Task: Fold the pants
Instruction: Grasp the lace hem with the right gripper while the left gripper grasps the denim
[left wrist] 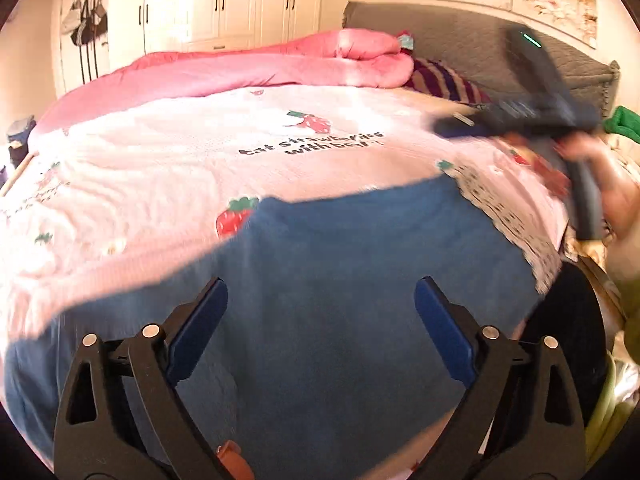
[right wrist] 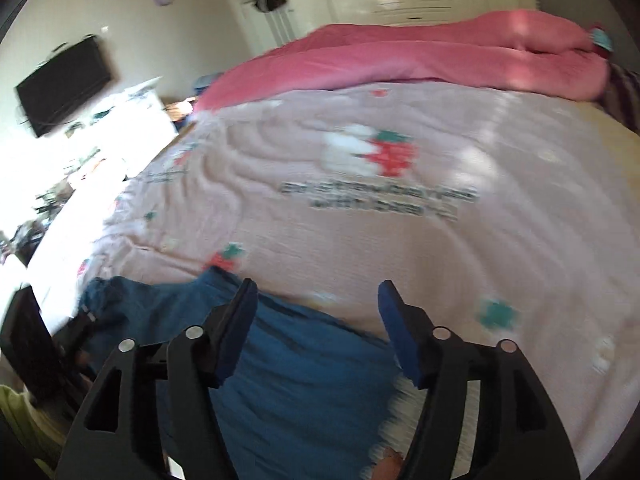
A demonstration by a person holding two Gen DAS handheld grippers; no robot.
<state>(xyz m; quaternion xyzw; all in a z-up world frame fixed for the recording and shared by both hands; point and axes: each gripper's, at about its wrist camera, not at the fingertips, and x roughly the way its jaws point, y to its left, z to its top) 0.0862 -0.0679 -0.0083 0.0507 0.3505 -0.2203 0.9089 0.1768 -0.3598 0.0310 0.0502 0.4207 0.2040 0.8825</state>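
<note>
Pants (left wrist: 340, 300) of soft blue fabric, matte and slightly fuzzy, lie spread flat on the near part of the bed, over a pale pink blanket (left wrist: 168, 160). That blanket has a fine woven, rippled texture and is printed with red strawberries and dark lettering. In the right wrist view the pants' (right wrist: 304, 380) far edge runs as a curved line across the blanket (right wrist: 500, 240), and a bunched end trails off toward the bed's left side. Behind, a thick pink quilt (left wrist: 240, 68) lies rolled in a long puffy ridge before a grey quilted headboard (left wrist: 452, 40). The left tool (left wrist: 320, 320) hovers over the blue cloth, its black arms and flat blue pads spread wide with nothing between them. The right tool (right wrist: 316, 324) is likewise released, empty, above the pants' edge; from the left wrist view it (left wrist: 460, 128) appears as a dark, motion-blurred shape at the right, carried by a hand (left wrist: 612, 184).
</note>
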